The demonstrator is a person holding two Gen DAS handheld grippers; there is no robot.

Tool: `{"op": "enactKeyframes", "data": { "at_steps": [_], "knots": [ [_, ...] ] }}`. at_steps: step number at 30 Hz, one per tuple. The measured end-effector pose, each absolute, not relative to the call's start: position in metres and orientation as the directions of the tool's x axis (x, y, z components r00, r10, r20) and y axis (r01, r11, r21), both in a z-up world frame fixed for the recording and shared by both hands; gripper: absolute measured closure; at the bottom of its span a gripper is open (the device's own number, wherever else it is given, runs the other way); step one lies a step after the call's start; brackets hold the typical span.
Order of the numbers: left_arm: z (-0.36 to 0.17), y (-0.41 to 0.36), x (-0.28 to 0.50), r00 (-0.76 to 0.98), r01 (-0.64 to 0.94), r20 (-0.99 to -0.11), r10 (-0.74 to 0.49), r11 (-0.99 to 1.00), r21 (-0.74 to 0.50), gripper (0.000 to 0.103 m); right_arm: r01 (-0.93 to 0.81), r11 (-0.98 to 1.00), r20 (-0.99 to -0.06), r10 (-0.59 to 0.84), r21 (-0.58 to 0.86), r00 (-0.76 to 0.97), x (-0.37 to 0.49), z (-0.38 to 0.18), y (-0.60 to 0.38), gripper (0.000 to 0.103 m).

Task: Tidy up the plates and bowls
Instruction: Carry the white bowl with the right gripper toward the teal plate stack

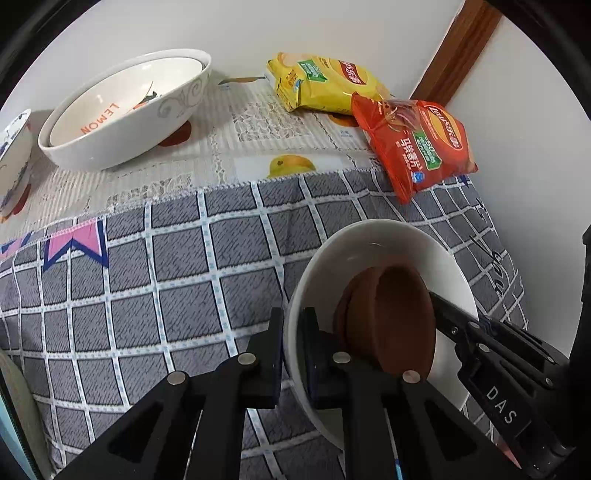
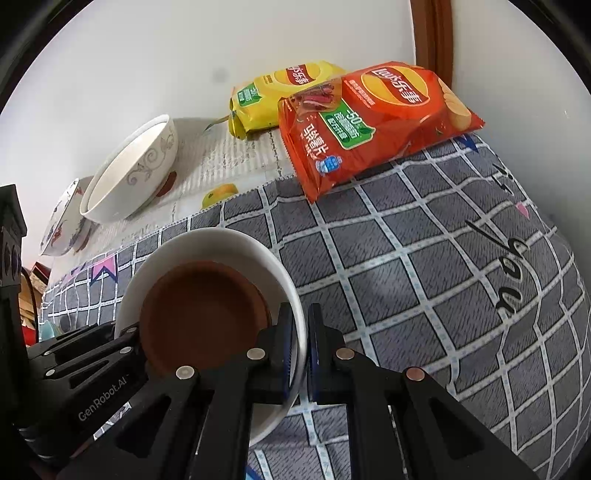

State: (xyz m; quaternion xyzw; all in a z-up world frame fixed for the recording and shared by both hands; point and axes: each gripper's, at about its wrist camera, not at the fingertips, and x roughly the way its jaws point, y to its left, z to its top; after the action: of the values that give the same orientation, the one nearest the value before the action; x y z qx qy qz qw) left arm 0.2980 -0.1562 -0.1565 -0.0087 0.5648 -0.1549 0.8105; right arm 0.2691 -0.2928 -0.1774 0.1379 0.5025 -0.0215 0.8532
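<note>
Left wrist view shows my left gripper [image 1: 290,354] pinching the near rim of a plain white ceramic bowl [image 1: 373,240], one finger outside the wall and one inside, and the bowl sits tilted above the grey checked tablecloth [image 1: 177,280]. Nested inside it are small brown clay saucers [image 1: 391,314] (two, by the doubled edge). From the right wrist view, my right gripper [image 2: 300,347] is clamped on the opposite rim of the same bowl, its fingers straddling the wall. Each camera catches the other gripper reaching in from the side. Farther back, on a pale fruit-print cloth [image 1: 236,122], stands a large white bowl with grey scrollwork [image 1: 173,107] holding a second white bowl lettered LEMON [image 1: 110,107], and just beside it at the left edge a blue-patterned white bowl [image 1: 13,155]. A yellow crisp packet [image 1: 325,83] and an orange-red crisp packet [image 1: 417,146] lie against the white wall [image 1: 332,26], the red one overlapping the yellow.
</note>
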Motion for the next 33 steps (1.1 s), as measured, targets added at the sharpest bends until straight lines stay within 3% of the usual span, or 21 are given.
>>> {"op": "enactKeyframes", "data": {
  "at_steps": [33],
  "knots": [
    [-0.079,-0.085,0.226,0.426,0.191,-0.871,-0.245,0.965,-0.178,0.093,0.118,0.964,-0.812,0.132,0.24,0.569,0.201,-0.106,-0.22,0.095]
  ]
}}
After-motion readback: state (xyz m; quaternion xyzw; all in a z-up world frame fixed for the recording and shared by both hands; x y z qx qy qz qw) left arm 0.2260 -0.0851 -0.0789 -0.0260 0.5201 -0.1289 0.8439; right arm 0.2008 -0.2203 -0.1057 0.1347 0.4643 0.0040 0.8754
